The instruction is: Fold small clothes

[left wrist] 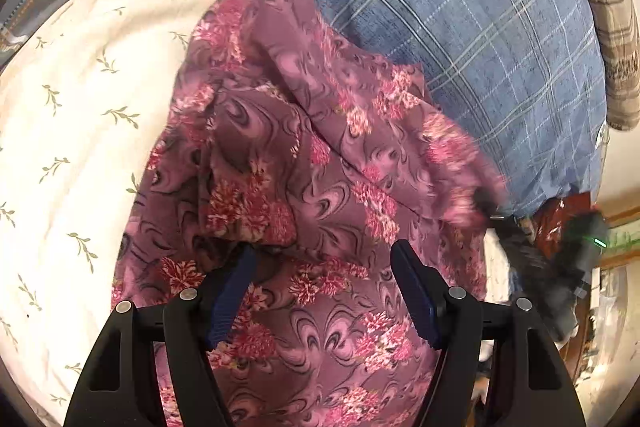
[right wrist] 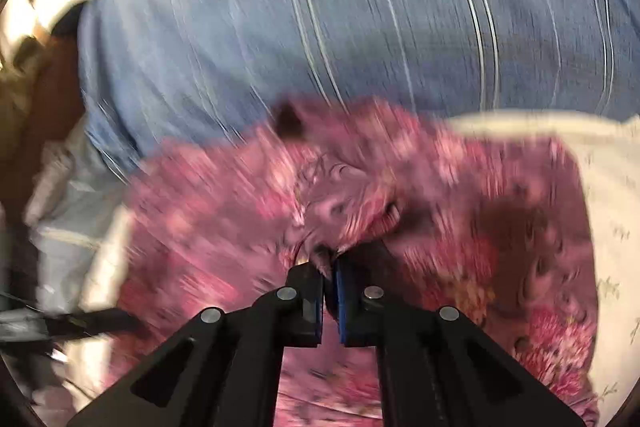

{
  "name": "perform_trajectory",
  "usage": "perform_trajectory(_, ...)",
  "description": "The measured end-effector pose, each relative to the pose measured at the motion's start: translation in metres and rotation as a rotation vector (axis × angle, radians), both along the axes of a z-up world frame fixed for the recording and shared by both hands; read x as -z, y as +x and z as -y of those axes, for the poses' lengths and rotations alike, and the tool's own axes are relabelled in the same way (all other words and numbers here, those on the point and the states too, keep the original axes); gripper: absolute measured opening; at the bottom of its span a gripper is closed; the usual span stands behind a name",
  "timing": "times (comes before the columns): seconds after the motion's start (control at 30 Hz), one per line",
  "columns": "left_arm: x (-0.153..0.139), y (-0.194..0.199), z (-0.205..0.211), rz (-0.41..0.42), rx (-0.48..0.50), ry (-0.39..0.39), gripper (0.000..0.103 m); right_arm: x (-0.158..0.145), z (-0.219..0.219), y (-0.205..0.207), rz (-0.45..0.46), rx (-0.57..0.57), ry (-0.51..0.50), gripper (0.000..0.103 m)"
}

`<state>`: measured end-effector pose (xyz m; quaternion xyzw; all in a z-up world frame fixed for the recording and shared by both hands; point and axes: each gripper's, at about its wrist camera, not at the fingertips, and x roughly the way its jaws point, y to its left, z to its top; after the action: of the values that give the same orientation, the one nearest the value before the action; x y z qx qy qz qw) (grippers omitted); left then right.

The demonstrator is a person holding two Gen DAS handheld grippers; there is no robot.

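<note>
- Garment (left wrist: pixel 304 163): thin mauve-purple cloth printed with dark swirls and pink-and-cream flower clusters.
- State: unfolded and rumpled, with several loose folds and ridges running across it; one raised fold runs from its far tip toward the near right.
- Pose: spread out, narrowing to a tip at the far end in the left wrist view, widening toward the camera.
- Location: lies across a cream leaf-print cover and a blue plaid cover, overlapping both.
- Right wrist view: garment (right wrist: pixel 248 203) is motion-blurred; a bunched edge is drawn up into a gather near the centre, the rest trailing out to either side.
</note>
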<state>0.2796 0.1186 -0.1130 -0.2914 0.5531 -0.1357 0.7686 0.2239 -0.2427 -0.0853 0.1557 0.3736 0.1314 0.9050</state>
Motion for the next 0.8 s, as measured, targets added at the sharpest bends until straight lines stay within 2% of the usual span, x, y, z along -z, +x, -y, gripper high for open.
perform_trajectory(0.1,-0.004,0.006,0.000,-0.002,-0.025,-0.039,0.069,-0.048,-0.001,-0.013,0.112,-0.032,0.045,0.004)
perform_trajectory(0.23,-0.002,0.010,0.004,-0.003,-0.080,-0.089,0.069,-0.099,-0.003,-0.024,0.212,-0.047,0.095,0.004)
perform_trajectory(0.33,0.002,0.003,-0.006,-0.005,-0.168,-0.182,0.069,-0.125,0.013,-0.031,0.259,-0.027,0.139,0.004)
perform_trajectory(0.47,0.000,-0.013,-0.026,0.009,-0.253,-0.314,0.069,-0.136,0.040,-0.040,0.255,-0.003,0.182,0.004)
perform_trajectory(0.63,-0.016,-0.013,-0.018,0.065,-0.286,-0.333,0.069,-0.139,0.046,-0.042,0.258,-0.007,0.206,0.004)
perform_trajectory(0.8,0.016,0.011,-0.008,-0.012,-0.412,-0.440,0.069,-0.142,0.050,-0.044,0.251,-0.006,0.251,0.004)
